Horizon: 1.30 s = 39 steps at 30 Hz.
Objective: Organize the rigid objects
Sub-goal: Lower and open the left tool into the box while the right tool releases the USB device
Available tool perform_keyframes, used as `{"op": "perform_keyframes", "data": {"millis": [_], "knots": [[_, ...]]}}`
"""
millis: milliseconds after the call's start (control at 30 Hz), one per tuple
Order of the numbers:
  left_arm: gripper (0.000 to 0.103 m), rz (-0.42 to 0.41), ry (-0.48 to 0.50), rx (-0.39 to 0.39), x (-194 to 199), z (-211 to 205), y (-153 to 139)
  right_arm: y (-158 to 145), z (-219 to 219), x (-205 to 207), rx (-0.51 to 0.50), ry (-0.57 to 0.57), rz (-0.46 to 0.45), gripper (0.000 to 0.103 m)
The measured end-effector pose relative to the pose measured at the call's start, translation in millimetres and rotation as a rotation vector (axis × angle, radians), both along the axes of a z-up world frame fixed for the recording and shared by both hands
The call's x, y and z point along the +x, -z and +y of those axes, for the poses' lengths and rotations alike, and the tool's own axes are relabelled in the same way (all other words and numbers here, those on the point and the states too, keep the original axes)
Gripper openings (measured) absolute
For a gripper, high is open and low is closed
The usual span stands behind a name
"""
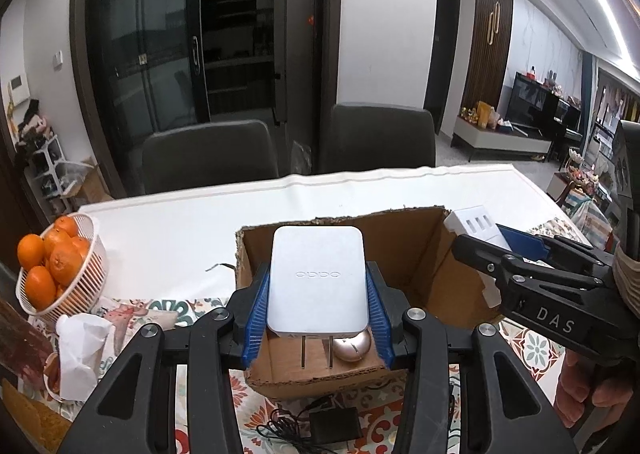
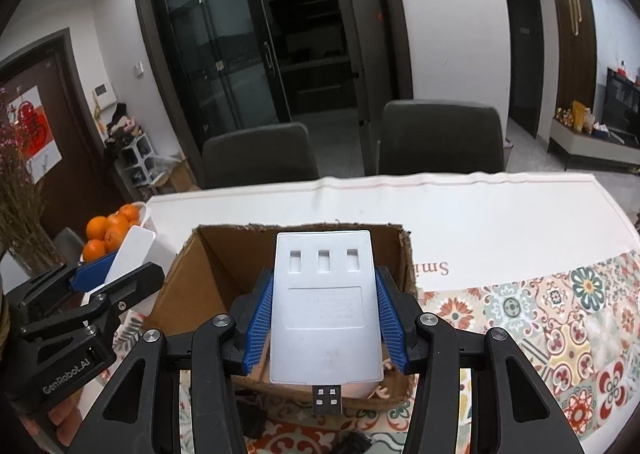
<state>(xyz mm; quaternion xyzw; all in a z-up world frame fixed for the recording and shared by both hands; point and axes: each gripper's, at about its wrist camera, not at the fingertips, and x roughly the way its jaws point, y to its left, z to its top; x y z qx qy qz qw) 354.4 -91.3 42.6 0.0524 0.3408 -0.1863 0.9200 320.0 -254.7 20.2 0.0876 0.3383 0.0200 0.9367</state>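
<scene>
My left gripper (image 1: 318,290) is shut on a white OPPO charger (image 1: 318,278) with two plug prongs pointing back, held above the open cardboard box (image 1: 424,254). My right gripper (image 2: 325,306) is shut on a white USB hub (image 2: 325,306) with three slots and a USB plug at its near end, also held over the box (image 2: 216,274). A rose-gold mouse (image 1: 354,348) lies inside the box. Each gripper shows in the other's view: the right one (image 1: 520,250) at the right, the left one (image 2: 116,270) at the left.
A white basket of oranges (image 1: 52,266) stands at the left on the white table (image 1: 180,226). A crumpled tissue (image 1: 80,350) lies near it. A black adapter with cable (image 1: 332,428) lies in front of the box on the patterned cloth (image 2: 560,314). Two dark chairs (image 1: 380,134) stand behind.
</scene>
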Motion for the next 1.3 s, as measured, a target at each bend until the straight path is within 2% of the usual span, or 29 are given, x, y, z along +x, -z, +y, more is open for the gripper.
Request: {"op": "perform_keyframes", "data": {"millis": [200, 467, 767, 833, 900, 1300], "knots": [[0.044, 0.073, 0.0, 0.01, 17, -3, 13, 12, -1, 17, 0.02, -0.021, 0.063, 0.049], [0.044, 0.125, -0.002, 0.055, 28, -9, 29, 32, -5, 33, 0.016, -0.03, 0.147, 0.049], [0.044, 0.186, 0.007, 0.068, 36, -13, 45, 44, -5, 38, 0.008, -0.037, 0.182, 0.049], [0.046, 0.174, 0.005, 0.072, 35, -13, 44, 46, -5, 38, 0.004, -0.039, 0.187, 0.049], [0.056, 0.156, -0.003, 0.08, 32, -13, 41, 47, -6, 37, 0.004, -0.036, 0.187, 0.051], [0.056, 0.074, -0.015, 0.08, -2, -6, 23, 28, -4, 9, -0.021, -0.016, 0.117, 0.051]]}}
